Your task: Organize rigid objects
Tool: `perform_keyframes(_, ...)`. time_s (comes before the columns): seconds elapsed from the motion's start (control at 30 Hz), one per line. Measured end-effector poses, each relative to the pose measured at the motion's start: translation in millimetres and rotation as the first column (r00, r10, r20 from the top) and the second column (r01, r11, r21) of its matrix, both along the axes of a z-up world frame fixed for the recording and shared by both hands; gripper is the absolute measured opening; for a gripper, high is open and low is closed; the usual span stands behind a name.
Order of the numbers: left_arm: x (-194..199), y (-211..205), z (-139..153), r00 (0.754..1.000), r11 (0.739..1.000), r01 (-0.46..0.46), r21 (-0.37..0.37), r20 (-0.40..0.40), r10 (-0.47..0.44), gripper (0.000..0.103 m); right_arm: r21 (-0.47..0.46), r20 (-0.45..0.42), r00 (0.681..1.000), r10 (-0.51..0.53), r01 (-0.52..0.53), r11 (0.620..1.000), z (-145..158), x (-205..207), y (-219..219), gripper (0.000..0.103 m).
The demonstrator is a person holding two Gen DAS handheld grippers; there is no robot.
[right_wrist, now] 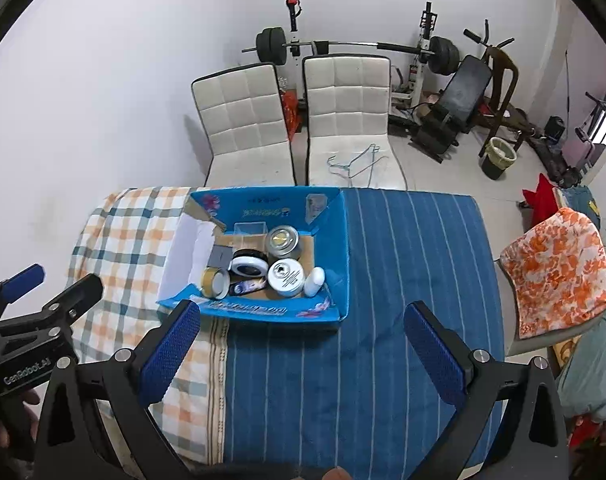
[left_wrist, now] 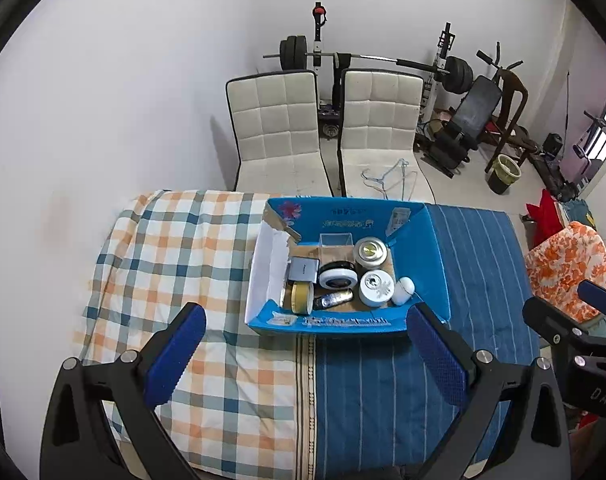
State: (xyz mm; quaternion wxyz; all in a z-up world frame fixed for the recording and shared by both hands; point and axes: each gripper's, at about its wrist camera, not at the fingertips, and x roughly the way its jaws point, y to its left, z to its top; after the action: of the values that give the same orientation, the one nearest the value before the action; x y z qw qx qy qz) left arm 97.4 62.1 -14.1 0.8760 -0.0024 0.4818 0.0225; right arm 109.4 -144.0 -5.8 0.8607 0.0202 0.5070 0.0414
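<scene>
My left claw (left_wrist: 305, 354) hangs above the bed with its blue-padded fingers spread wide and nothing between them, over the seam where the checked orange-and-teal quilt (left_wrist: 171, 248) on the left meets the blue striped cover (left_wrist: 479, 264) on the right. Straight ahead of it, just beyond the fingertips, sits the open blue cardboard box (left_wrist: 437, 256), lying across that seam, its left inner flap white and torn near the top. All the rigid objects lie inside the box, packed toward its near side. Going from the left: a roll of tan tape (left_wrist: 301, 298) stands on edge in the near left corner, with a small grey box (left_wrist: 303, 270) just behind it; next comes a round black-and-white case (left_wrist: 338, 274), with a shiny flat item I cannot name lying in front of it and a clear plastic box (left_wrist: 335, 244) behind it against the far wall; then a silver tin with a gold centre (left_wrist: 370, 252) at the back and a white round tin (left_wrist: 377, 288) in front of it; last, a small white egg-shaped object (left_wrist: 402, 290) beside the right wall. My right claw (right_wrist: 303, 354) is likewise gaping and empty, hovering above the striped cover to the right of the box's near right corner. Beyond the foot of the bed stand two white padded chairs (left_wrist: 275, 120), the right one with wire hangers (left_wrist: 387, 178) on its seat, then a barbell rack (left_wrist: 367, 58) against the wall, and further right a wastebasket (left_wrist: 503, 172).
</scene>
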Motion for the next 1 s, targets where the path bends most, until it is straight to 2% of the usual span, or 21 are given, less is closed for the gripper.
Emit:
perform_keyframes(0.47, 15, 3, -20, 1.0, 1.0, -0.016, 0.009, -0.021, 0.016, 0.103, -0.02, -0.033, 0.999, -0.012, 0.012, 1.0, -22, 20, 1, 0.103)
perform_keyframes(1.0, 17, 8, -25, 0.999, 1.0, -0.021, 0.003, -0.026, 0.021, 0.103, -0.003, -0.066, 0.998, -0.022, 0.022, 1.0, -37, 21, -8, 0.103)
